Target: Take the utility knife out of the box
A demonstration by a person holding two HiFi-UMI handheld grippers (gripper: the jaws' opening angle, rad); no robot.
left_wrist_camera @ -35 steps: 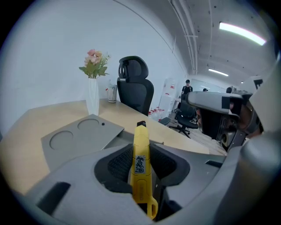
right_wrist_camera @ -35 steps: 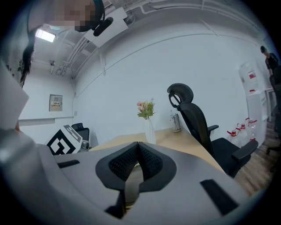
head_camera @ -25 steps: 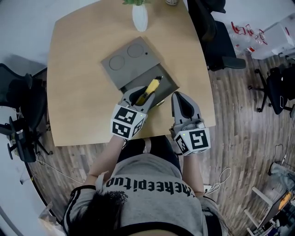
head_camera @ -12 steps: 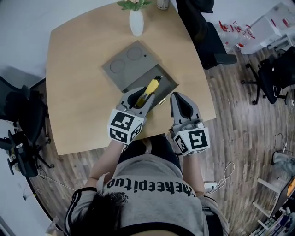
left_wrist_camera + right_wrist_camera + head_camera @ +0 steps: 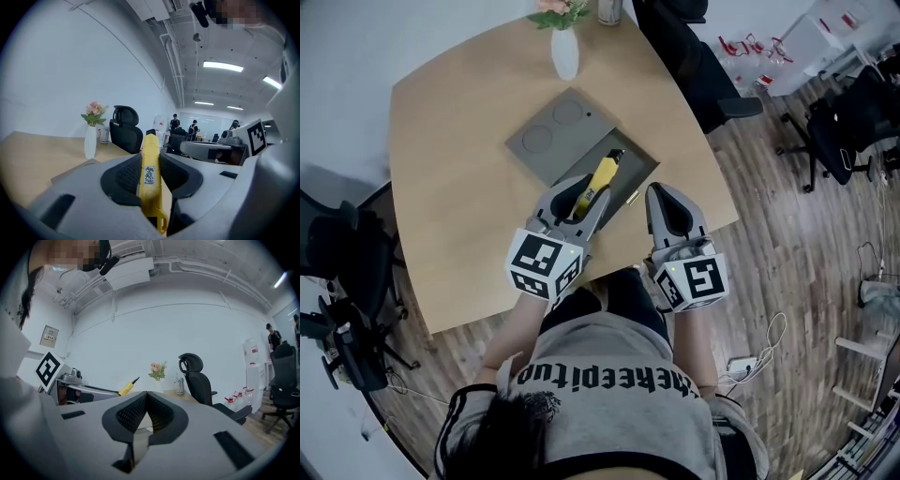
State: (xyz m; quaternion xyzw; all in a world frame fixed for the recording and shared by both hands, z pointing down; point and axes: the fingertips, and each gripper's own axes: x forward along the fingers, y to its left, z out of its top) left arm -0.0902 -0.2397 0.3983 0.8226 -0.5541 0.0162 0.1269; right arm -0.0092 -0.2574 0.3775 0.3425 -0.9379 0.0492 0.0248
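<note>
My left gripper (image 5: 581,195) is shut on a yellow utility knife (image 5: 602,175), gripped round its rear half, black tip pointing away from me. The knife hangs over the near part of the open grey box (image 5: 639,169), whose flat lid (image 5: 558,131) lies on the wooden table (image 5: 450,187). In the left gripper view the knife (image 5: 150,173) sits squarely between the ribbed pads (image 5: 125,176). My right gripper (image 5: 667,202) hovers beside it at the table's near edge, shut on nothing; its pads (image 5: 133,412) meet at the tips. The knife (image 5: 126,387) shows at the left of the right gripper view.
A white vase with flowers (image 5: 564,52) and a can (image 5: 610,9) stand at the table's far edge. A black office chair (image 5: 694,66) is at the far right corner, another (image 5: 337,244) to the left. Wooden floor lies on the right.
The left gripper has risen and drawn back toward me with the knife still in it. The right gripper has lifted a little beside it.
</note>
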